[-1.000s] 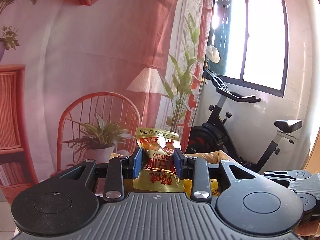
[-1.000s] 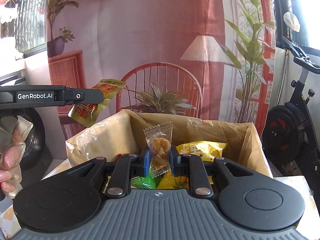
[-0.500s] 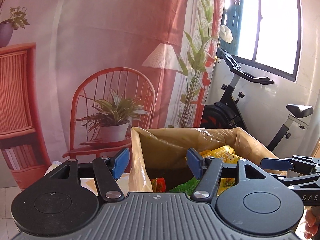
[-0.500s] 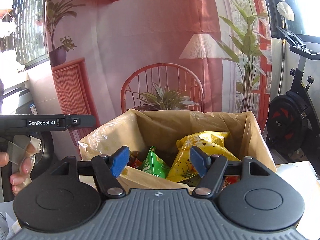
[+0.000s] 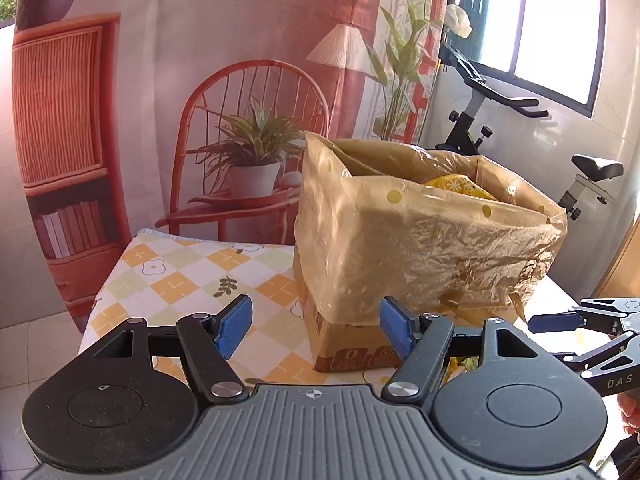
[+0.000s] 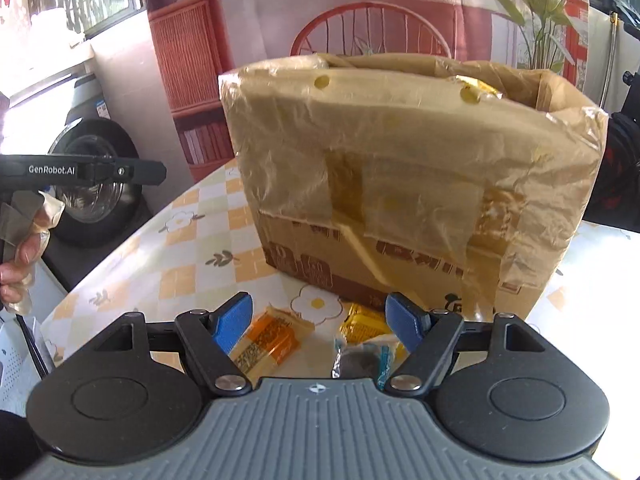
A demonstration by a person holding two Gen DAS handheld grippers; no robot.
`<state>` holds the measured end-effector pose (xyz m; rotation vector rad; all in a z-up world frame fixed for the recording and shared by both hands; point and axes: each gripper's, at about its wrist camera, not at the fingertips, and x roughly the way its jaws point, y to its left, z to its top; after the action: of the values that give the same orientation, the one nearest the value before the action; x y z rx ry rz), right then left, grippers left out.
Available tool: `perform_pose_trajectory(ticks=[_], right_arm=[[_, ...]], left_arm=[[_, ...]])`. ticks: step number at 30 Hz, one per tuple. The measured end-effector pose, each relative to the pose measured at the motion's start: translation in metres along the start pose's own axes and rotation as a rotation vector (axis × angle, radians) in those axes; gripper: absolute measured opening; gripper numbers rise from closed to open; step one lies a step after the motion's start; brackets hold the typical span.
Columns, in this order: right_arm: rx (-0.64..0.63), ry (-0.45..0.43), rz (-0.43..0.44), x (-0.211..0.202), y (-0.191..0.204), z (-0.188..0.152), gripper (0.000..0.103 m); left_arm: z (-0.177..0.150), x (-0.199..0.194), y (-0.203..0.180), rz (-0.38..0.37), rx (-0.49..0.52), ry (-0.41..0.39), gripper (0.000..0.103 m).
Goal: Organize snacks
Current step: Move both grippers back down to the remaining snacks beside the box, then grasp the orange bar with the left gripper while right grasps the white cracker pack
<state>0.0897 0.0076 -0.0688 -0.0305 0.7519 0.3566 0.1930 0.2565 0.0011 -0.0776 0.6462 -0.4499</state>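
A cardboard box [image 5: 420,236] lined with a tan plastic bag stands on the checked tablecloth [image 5: 192,276]; a yellow snack bag [image 5: 456,186] peeks over its rim. My left gripper [image 5: 316,330] is open and empty, low in front of the box's left corner. In the right wrist view the box [image 6: 400,184] fills the middle, and my right gripper [image 6: 320,326] is open and empty above loose snacks on the table: an orange packet [image 6: 268,338], a yellow packet [image 6: 362,322] and a dark wrapped sweet [image 6: 356,362].
The right gripper's fingers [image 5: 560,322] show at the left wrist view's right edge. A hand holding the left gripper [image 6: 24,216] is at the right wrist view's left, before a washing machine [image 6: 96,184]. An exercise bike [image 5: 520,128] stands behind the table.
Both grippers let go of their snack packets over the box, opened, then dropped from above the rim to table level in front of the box.
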Motion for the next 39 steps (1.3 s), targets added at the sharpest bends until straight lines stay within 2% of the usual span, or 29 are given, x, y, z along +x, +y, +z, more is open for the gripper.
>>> perform_pose_trajectory(ticks=[7,11,16,19,22,24,26,29,33,39], right_arm=[[-0.141,0.201,0.037,0.024,0.02,-0.041,0.078],[-0.274,0.263,0.062,0.024,0.038,-0.055,0.085],[-0.455,0.357,0.13,0.027,0.06,-0.074,0.087],[-0.511,0.372,0.13,0.033,0.069,-0.081,0.088],[-0.494,0.372,0.111,0.044,0.067,-0.081,0.084],[-0.452,0.363,0.104,0.05,0.061,-0.077,0.076],[-0.366,0.349,0.114,0.054,0.051,-0.069,0.058],[-0.269,0.305,0.072,0.058,0.039,-0.062,0.051],[-0.129,0.253,0.054,0.057,0.023,-0.058,0.05],[-0.14,0.242,0.038,0.042,0.021,-0.069,0.056]], left_arm=[[-0.054,0.011,-0.003,-0.008,-0.045,0.096,0.073],[-0.075,0.017,-0.004,-0.015,-0.067,0.147,0.073],[-0.09,0.02,-0.004,-0.033,-0.09,0.186,0.073],[-0.091,0.02,-0.005,-0.036,-0.091,0.193,0.072],[-0.091,0.021,-0.006,-0.038,-0.09,0.192,0.072],[-0.09,0.022,-0.007,-0.039,-0.087,0.19,0.072],[-0.088,0.022,-0.008,-0.038,-0.084,0.186,0.072],[-0.087,0.024,-0.009,-0.036,-0.081,0.183,0.072],[-0.085,0.031,-0.012,-0.036,-0.075,0.186,0.072],[-0.083,0.049,-0.021,-0.054,-0.087,0.207,0.073]])
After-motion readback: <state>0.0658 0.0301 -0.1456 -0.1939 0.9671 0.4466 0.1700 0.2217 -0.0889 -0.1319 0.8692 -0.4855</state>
